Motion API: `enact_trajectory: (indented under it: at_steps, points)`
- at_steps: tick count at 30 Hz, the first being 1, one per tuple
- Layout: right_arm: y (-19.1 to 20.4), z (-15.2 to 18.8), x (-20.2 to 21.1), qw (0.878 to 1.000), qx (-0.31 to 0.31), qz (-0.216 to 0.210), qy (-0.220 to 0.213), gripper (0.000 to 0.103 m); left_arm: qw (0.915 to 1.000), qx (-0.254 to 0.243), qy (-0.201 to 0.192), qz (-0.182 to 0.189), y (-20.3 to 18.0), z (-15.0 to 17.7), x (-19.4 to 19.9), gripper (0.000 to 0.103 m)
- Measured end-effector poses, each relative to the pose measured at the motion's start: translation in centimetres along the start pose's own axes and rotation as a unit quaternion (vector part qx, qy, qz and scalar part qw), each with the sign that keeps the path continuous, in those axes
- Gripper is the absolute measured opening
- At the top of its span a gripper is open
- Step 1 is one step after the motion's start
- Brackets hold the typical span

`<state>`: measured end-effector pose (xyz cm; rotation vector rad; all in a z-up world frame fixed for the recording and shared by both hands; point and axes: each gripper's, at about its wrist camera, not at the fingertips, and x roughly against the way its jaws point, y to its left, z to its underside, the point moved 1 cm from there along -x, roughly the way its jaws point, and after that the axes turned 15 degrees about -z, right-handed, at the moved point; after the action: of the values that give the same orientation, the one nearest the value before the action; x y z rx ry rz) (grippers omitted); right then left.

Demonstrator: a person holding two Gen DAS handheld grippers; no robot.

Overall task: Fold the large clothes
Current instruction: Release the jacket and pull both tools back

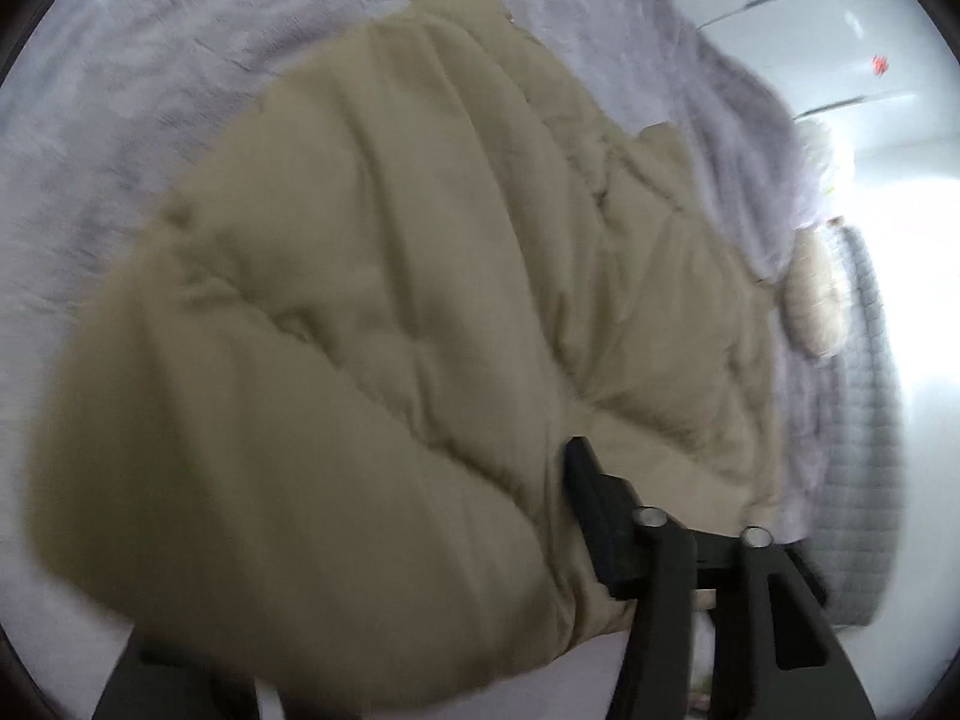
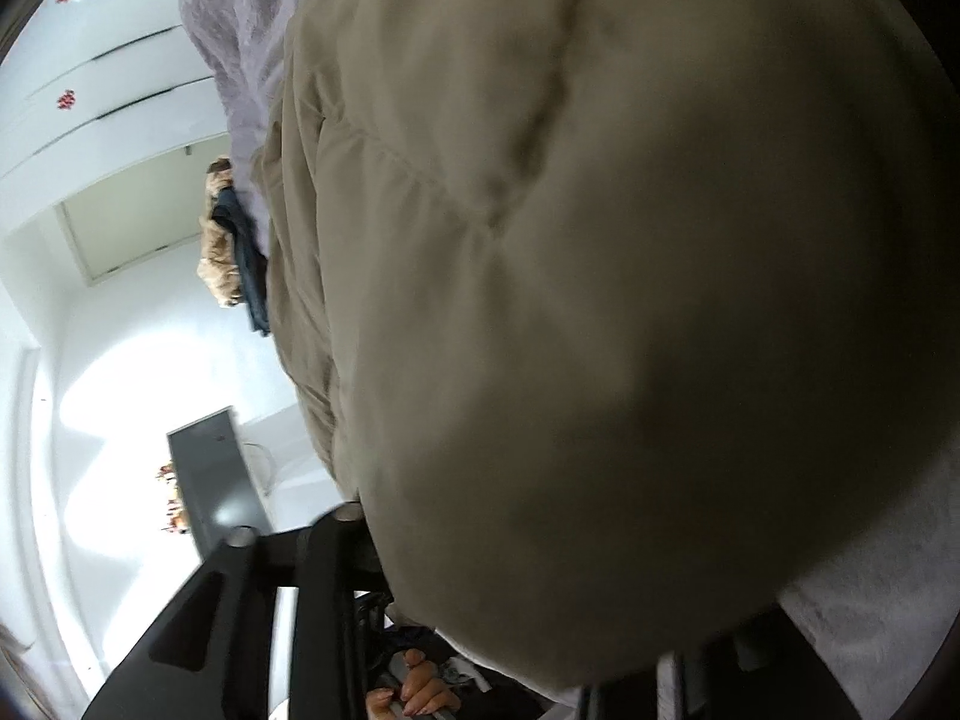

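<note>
beige puffer coat (image 1: 384, 300) | spread across the lilac fuzzy blanket (image 1: 150, 60) on a bed, bulging close over both cameras | left gripper (image 1: 420, 540): one black finger (image 1: 591, 498) against the coat's edge, other hidden, grip cannot tell | right gripper (image 2: 510, 570): fingers buried under padded fabric, state cannot tell | hand (image 2: 420, 690) at lower edge of right view

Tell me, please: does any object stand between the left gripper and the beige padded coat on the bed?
Nothing visible does. The beige padded coat lies directly against the left gripper; its bulging fabric hides one finger. The fluffy purple blanket is only underneath it.
</note>
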<state>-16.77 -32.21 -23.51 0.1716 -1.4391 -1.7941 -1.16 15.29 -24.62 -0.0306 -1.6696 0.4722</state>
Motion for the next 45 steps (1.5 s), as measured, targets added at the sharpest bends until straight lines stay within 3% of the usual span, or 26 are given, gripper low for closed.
enact_trajectory:
  at_steps: [3, 9, 15, 16, 22, 28, 35, 38, 43, 45]
  points:
    - [0.6, 0.5, 0.0, 1.0, 0.0, 0.026, -0.004, 0.062, 0.9994, -0.016, 0.01, -0.028, 0.3, 0.4, 1.2, 0.058]
    - [3.8, 2.5, 0.9, 0.993, 0.032, 0.114, -0.013, 0.062, 0.9933, -0.062, 0.002, -0.097, 1.0, 1.7, 5.3, 0.058]
    - [6.6, 3.3, 2.6, 0.985, 0.047, 0.155, -0.053, 0.062, 0.9885, -0.063, -0.029, -0.134, 2.2, 1.5, 9.1, 0.058]
    - [6.8, 3.5, 4.2, 0.984, 0.052, 0.162, -0.057, 0.062, 0.9883, -0.06, -0.035, -0.136, 2.3, 1.5, 9.6, 0.058]
    - [10.1, 3.4, 4.3, 0.967, 0.104, 0.218, -0.078, 0.062, 0.9858, -0.061, -0.057, -0.146, 0.9, 0.0, 10.8, 0.058]
    - [12.3, 3.7, 4.4, 0.953, 0.154, 0.248, -0.081, 0.062, 0.9839, -0.086, -0.064, -0.143, -1.8, -0.2, 11.1, 0.058]
    - [14.5, 5.4, 3.2, 0.938, 0.204, 0.279, -0.028, 0.063, 0.9799, -0.125, -0.052, -0.147, -4.1, 0.2, 11.1, 0.058]
    - [15.2, 6.0, 1.8, 0.931, 0.221, 0.29, -0.009, 0.073, 0.9792, -0.136, -0.051, -0.142, -5.1, 0.3, 11.5, 0.058]
    - [15.7, 7.2, 0.1, 0.924, 0.236, 0.299, 0.017, 0.078, 0.9777, -0.148, -0.056, -0.138, -6.1, 0.2, 11.8, 0.058]
    - [15.6, 7.6, -0.6, 0.922, 0.238, 0.304, 0.026, 0.079, 0.9767, -0.153, -0.056, -0.14, -6.3, 0.2, 11.8, 0.073]
